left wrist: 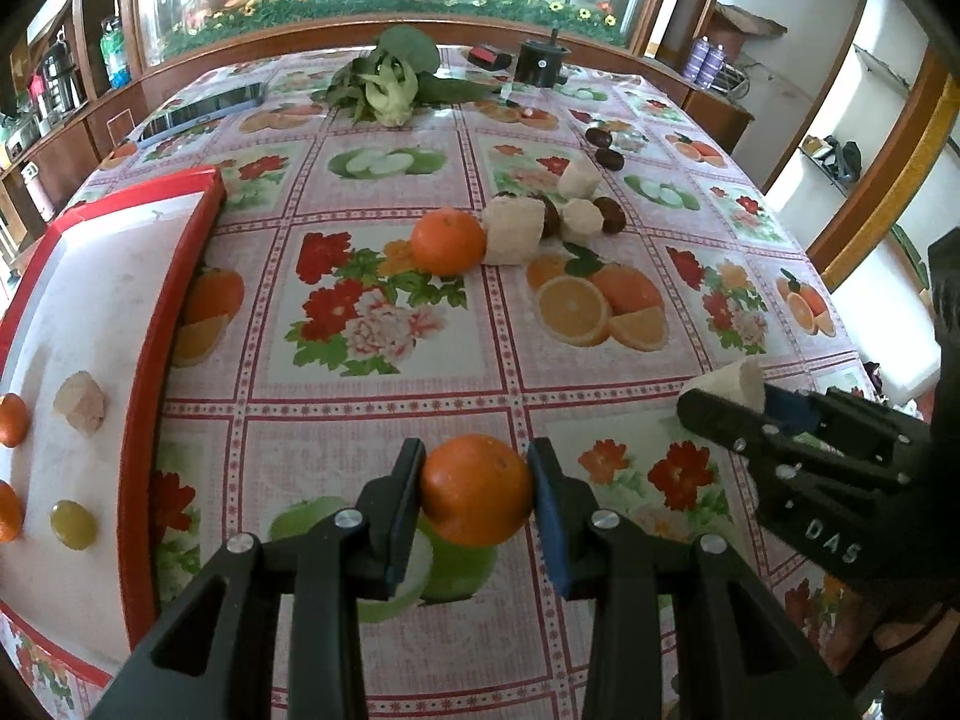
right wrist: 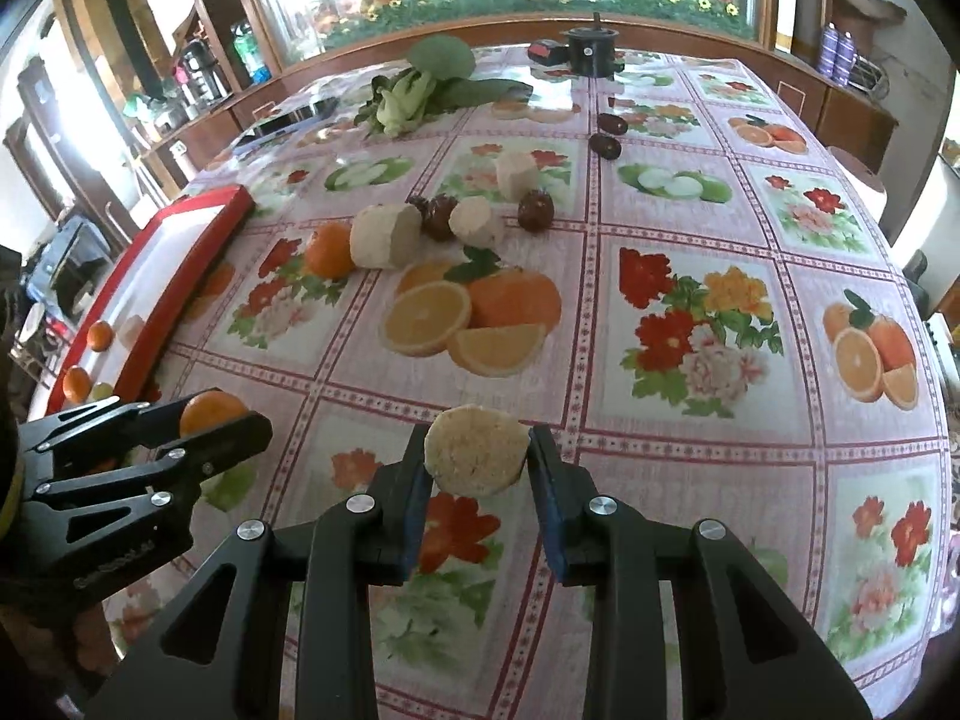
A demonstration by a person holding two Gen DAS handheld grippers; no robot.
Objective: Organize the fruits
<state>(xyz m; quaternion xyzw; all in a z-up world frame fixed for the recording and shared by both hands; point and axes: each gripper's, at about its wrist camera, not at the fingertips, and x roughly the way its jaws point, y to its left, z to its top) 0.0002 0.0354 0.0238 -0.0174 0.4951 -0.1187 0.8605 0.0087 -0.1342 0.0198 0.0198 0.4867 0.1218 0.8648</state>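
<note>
My left gripper is shut on an orange and holds it over the table near me. My right gripper is shut on a pale peeled fruit chunk; it also shows at the right of the left wrist view. A red-rimmed white tray at the left holds two oranges, a pale chunk and a green grape. On the table's middle lie another orange, several pale chunks and dark brown fruits.
Leafy greens, a black round device and a phone lie at the far end of the flowered tablecloth. Two more dark fruits sit far right. Shelves surround the table.
</note>
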